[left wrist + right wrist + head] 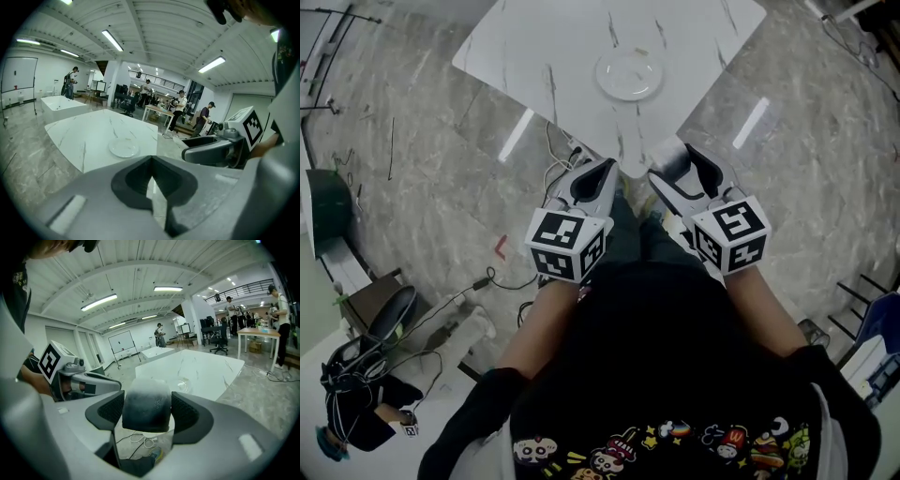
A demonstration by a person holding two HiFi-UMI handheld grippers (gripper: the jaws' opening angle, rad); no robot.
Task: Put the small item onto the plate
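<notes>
A white plate [629,75] lies on the white marble table [544,47] ahead of me; it also shows as the plate [124,148] and plate [183,384] in the two gripper views. My right gripper [146,409] is shut on a small dark rounded item with a pale top [146,404], seen as a pale lump [668,156] between the jaws from the head view. My left gripper [151,180] is shut with nothing in it, its tips [598,173] near the table's near corner. Both grippers hang short of the table, over the floor.
Cables [558,159] trail on the marble floor below the table's corner. A chair and bags [366,328] sit at the lower left. Several people and desks [154,110] stand far off in the hall behind the table.
</notes>
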